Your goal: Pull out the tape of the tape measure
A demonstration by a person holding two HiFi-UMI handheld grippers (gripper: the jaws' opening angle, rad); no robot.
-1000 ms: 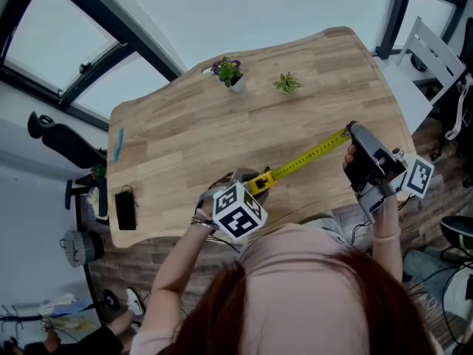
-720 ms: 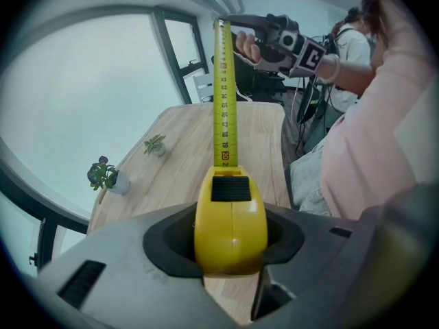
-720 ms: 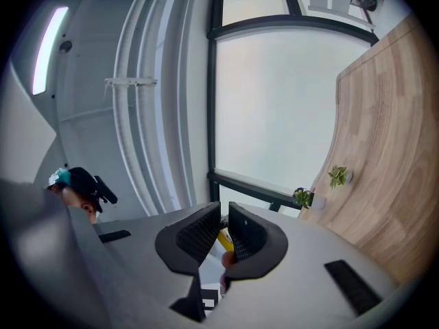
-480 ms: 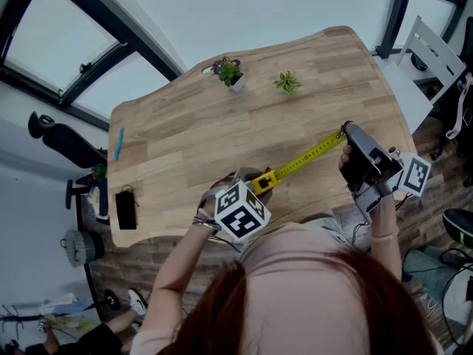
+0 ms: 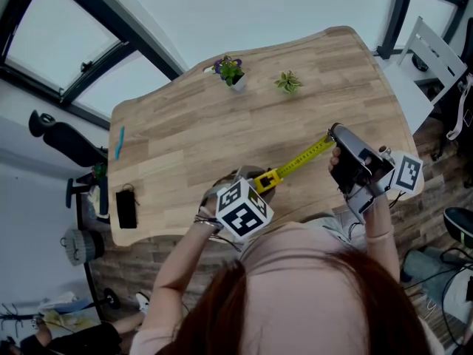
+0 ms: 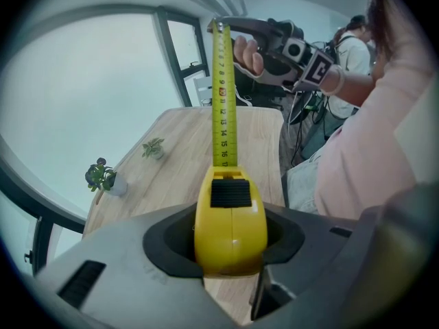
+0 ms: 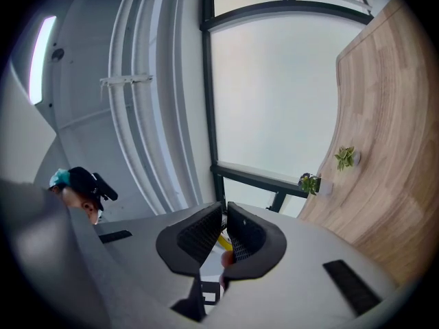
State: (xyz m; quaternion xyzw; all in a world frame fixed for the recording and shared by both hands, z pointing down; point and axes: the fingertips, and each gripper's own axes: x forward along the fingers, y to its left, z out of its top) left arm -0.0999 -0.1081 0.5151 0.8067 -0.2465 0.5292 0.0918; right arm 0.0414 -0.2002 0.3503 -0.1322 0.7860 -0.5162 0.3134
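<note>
Over the near edge of the wooden table [image 5: 185,132], the left gripper [image 5: 251,189] points steeply down, its jaws clamped against both sides of the yellow tape measure case [image 6: 230,225]. Whether the case rests on the wood cannot be told. The tape [image 5: 299,159] runs from the case up and right to the right gripper [image 5: 332,133], whose jaws are pressed nearly together, pinching the tape's end. Compared with one second earlier, the right gripper stands nearer the case, further left in the head view, and the exposed tape is shorter. The left gripper and case are unmoved.
</note>
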